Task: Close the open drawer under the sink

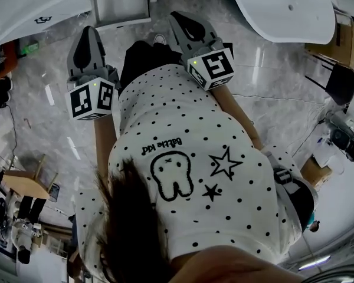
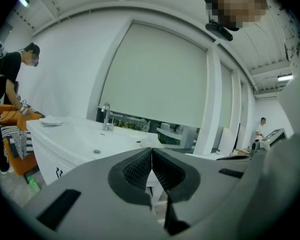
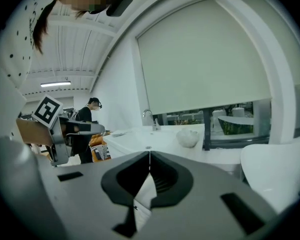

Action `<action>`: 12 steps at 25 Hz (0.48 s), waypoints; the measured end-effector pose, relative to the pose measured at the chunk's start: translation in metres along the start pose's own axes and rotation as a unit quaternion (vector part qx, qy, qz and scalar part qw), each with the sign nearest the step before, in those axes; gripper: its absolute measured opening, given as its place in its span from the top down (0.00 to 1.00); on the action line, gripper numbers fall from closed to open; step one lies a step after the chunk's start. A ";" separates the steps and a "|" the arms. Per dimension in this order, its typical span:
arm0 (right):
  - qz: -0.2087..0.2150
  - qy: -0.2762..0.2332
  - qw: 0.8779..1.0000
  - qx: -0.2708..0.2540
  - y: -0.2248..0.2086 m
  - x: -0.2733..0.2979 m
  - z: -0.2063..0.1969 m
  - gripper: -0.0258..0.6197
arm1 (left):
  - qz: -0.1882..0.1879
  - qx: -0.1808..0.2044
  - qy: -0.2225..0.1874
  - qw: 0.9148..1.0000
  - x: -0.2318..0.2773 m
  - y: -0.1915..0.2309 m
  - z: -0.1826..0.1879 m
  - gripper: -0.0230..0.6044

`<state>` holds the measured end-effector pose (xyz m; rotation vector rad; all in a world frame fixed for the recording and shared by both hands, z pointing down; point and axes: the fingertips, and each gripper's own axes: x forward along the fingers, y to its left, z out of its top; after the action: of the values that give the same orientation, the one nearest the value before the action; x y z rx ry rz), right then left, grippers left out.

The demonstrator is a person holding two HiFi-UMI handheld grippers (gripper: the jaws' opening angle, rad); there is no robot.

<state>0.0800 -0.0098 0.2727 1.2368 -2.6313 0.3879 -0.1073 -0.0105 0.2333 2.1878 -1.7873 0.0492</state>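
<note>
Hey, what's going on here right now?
A person in a dotted shirt stands holding a gripper in each hand, facing a white sink. The left gripper and right gripper are both shut and empty. Neither touches what looks like the open drawer ahead of them.

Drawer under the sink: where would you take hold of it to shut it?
Probably its front panel, met head-on from the person's side: the drawer stands pulled out with that flat face toward them, so pressing rather than pinching should slide it in.
</note>
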 end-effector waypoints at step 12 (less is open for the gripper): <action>-0.014 -0.001 1.000 0.001 0.010 0.020 0.012 0.94 | -0.023 -0.003 0.009 1.000 0.014 0.018 0.012 0.95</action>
<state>0.0594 -0.0220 0.2656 1.2728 -2.6130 0.3840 -0.1231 -0.0302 0.2290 2.2175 -1.7236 0.0539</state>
